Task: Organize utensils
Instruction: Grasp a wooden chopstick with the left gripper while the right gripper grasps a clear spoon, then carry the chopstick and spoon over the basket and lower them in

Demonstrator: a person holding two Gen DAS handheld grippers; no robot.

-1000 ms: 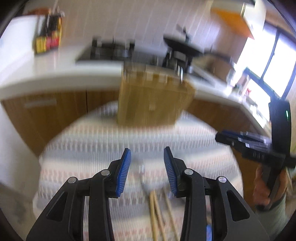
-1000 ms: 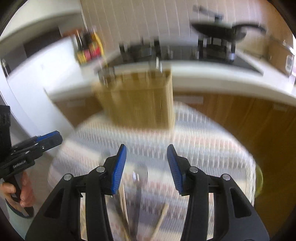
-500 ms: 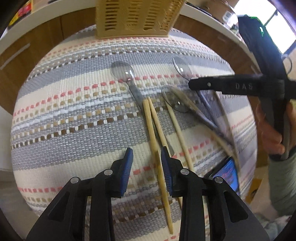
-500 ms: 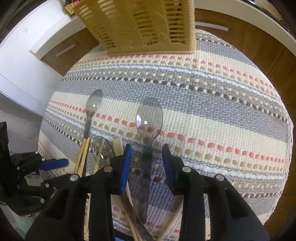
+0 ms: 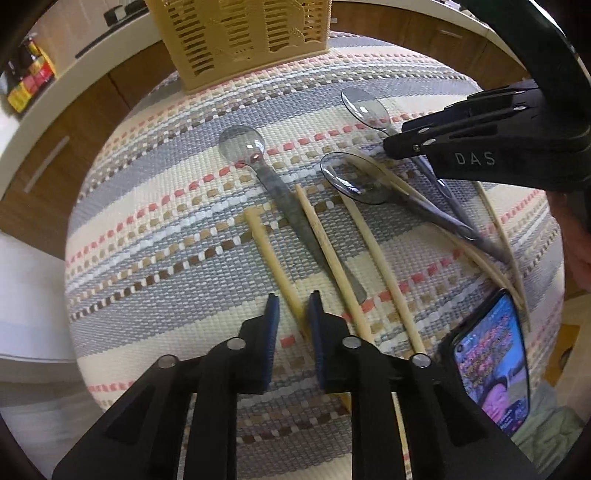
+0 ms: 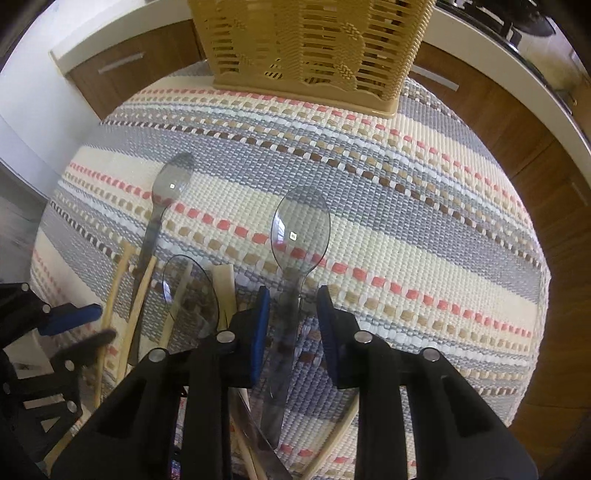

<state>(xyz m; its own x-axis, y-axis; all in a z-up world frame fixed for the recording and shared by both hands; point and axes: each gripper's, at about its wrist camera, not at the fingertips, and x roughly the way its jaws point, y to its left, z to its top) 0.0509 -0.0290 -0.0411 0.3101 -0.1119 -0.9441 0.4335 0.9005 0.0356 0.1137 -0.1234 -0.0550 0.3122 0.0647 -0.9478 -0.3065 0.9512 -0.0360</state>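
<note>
Three clear plastic spoons and several bamboo chopsticks lie on a striped woven mat (image 5: 147,229). A tan slotted utensil basket (image 5: 243,33) (image 6: 314,44) stands at the mat's far edge. My left gripper (image 5: 293,308) points down over the leftmost chopstick (image 5: 269,251). Its jaws are closing, and the stick lies between the pads without being pinched. My right gripper (image 6: 294,306) straddles the handle of the rightmost spoon (image 6: 301,229), jaws closing, pads clear of it. Each gripper shows in the other's view: the right gripper (image 5: 391,147) and the left gripper (image 6: 85,328).
A phone (image 5: 491,369) with a lit screen lies at the mat's near right edge. Wooden cabinets (image 6: 517,122) and a white counter (image 5: 92,51) run behind the basket. Two more spoons (image 5: 242,144) (image 5: 347,181) lie among crossed chopsticks in the middle.
Both grippers tipped from facing the kitchen to pointing down at the mat and sank close to it. Both pairs of jaws narrowed, the left around a chopstick, the right around a spoon handle.
</note>
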